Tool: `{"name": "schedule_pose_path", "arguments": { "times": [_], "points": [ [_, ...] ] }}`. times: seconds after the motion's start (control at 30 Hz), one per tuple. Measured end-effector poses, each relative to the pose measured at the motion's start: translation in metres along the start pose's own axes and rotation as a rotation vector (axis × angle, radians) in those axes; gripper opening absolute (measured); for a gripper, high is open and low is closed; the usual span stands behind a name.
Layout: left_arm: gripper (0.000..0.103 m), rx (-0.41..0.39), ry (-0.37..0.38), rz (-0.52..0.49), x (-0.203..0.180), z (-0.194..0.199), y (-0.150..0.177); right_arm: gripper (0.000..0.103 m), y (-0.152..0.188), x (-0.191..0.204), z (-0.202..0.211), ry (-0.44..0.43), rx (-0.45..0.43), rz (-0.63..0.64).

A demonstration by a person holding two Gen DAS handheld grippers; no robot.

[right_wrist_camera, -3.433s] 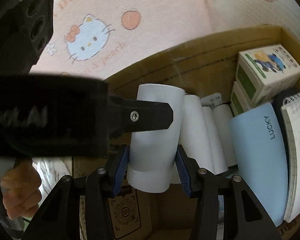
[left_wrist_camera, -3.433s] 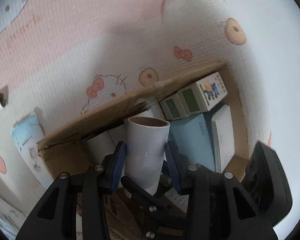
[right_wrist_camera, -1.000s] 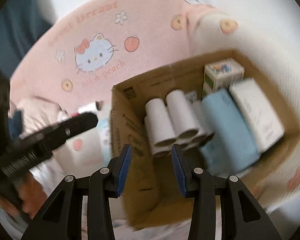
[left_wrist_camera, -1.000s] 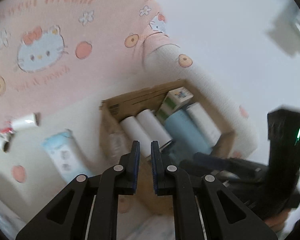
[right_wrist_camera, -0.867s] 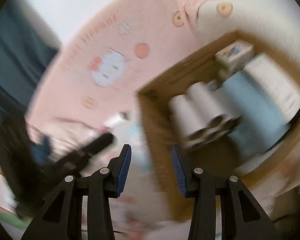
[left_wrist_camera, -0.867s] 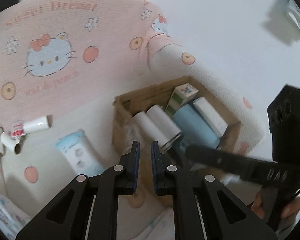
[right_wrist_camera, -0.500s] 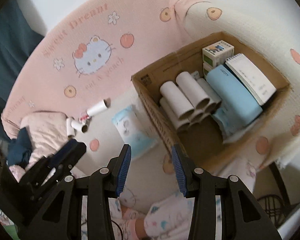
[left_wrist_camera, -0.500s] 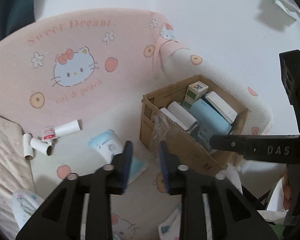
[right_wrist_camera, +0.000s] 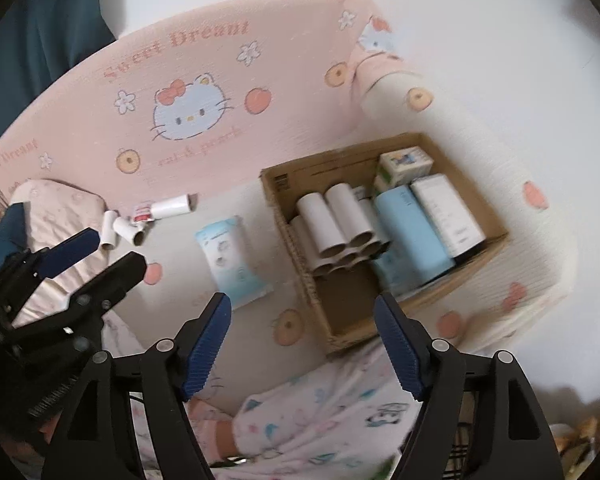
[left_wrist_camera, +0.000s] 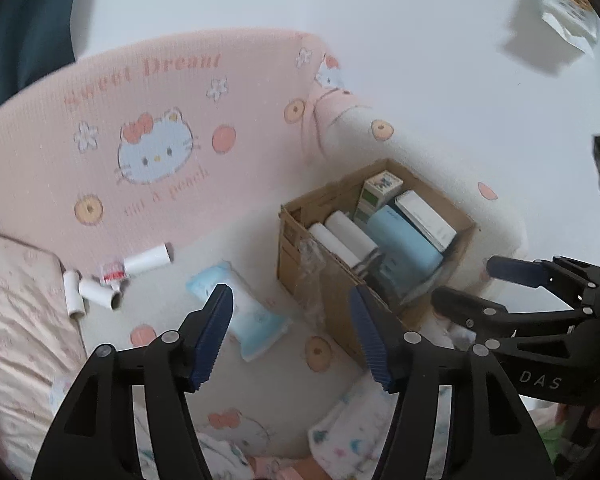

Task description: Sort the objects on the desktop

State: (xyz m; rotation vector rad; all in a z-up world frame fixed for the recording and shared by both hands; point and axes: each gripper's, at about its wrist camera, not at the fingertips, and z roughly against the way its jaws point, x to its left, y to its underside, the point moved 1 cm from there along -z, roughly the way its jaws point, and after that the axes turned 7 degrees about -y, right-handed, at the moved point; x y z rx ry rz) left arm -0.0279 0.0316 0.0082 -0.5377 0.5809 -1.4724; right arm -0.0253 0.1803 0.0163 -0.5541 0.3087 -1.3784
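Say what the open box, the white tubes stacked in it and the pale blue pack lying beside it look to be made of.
Box: brown corrugated cardboard, matte, with raw edges and a printed label. White tubes: probably paper rolls on cardboard cores, since the open ends show brown rings. Pale blue pack: likely soft plastic film, slightly glossy and pillowy; the print is too blurred to read.

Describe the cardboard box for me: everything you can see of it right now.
The cardboard box is brown corrugated card, open-topped, with a printed label near one corner. It sits on the pale printed cover, near the pink cushioned back. Inside, white paper tubes lie stacked on their sides, open ends showing; beside them are a light blue pouch, a white notebook and small printed cartons. Part of its floor is bare. No gripper touches it.
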Motion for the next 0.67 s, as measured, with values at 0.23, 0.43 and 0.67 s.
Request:
{"name": "schedule_pose_path", "arguments": {
  "times": [0.23,0.43,0.67],
  "points": [
    [0.078,0.057,-0.154,-0.078,-0.013,0.005,-0.005,0.079,-0.001,-0.008,0.017,0.094,-0.041,0.017],
    [0.078,0.058,-0.157,-0.107,-0.019,0.004,-0.003,0.08,0.002,-0.013,0.019,0.112,-0.04,0.012],
    [0.078,0.058,-0.157,-0.122,-0.022,0.002,0.001,0.08,0.004,-0.01,0.017,0.12,-0.029,0.018]
  ]
}}
